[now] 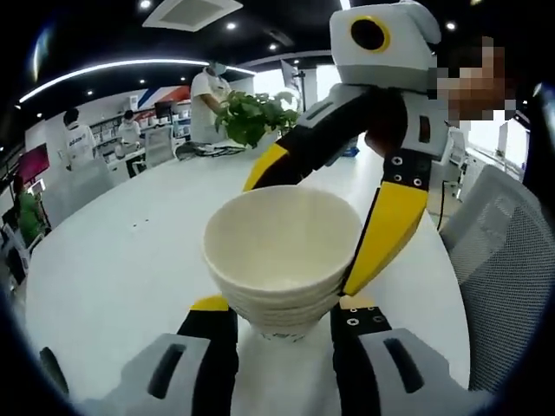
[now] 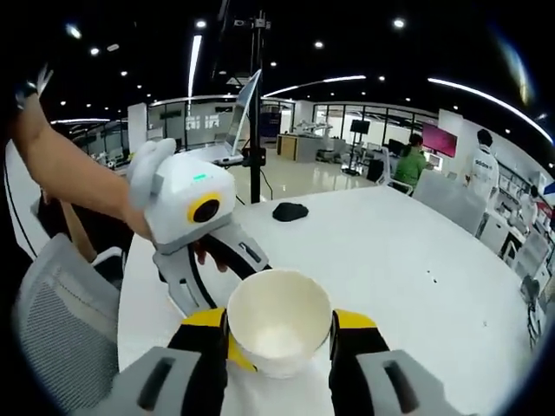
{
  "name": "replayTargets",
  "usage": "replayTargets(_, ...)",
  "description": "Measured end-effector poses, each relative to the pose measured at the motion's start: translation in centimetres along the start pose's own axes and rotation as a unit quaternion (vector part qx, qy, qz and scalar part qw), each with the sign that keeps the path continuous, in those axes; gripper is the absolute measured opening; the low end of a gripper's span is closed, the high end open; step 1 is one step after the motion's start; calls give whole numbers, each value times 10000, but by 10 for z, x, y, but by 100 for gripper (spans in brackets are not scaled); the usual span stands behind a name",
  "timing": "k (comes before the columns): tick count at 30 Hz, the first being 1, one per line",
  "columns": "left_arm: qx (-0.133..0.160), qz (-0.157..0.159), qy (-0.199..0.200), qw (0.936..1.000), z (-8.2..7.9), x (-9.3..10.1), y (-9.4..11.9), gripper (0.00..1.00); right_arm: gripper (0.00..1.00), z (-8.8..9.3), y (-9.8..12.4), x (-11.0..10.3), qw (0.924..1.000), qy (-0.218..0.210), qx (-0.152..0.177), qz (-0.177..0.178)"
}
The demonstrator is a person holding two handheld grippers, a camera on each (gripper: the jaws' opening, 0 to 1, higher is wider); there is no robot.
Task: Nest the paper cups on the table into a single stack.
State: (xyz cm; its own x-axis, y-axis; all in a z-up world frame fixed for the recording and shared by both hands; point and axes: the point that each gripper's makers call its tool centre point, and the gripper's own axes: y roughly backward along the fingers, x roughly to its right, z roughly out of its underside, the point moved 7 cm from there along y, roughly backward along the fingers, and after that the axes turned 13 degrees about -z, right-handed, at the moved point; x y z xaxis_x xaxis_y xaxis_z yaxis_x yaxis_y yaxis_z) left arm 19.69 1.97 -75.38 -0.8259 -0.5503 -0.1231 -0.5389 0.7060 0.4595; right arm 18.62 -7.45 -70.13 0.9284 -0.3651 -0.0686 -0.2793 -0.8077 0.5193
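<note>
Over the white table (image 1: 113, 260), both grippers squeeze one stack of paper cups (image 1: 282, 260): the left gripper (image 1: 282, 316) low down, the right gripper (image 2: 279, 334) by the rim.

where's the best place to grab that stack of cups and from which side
Grip the stack of cups low on its tapered sides, jaws coming in level from opposite sides, as the left gripper does. It stands upright and its open mouth flares, so the rim should stay clear.

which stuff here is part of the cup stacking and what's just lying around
Part of the job:
- stack of paper cups
- left tool
- right tool

Just lying about:
- potted plant
- dark object on the table
- mesh chair
</note>
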Motion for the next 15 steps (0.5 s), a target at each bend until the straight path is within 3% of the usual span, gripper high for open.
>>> replayTargets(15,-158,-2,211,9997,9,-3,-11,40,45,10,-8,15,9988,-478,32,26)
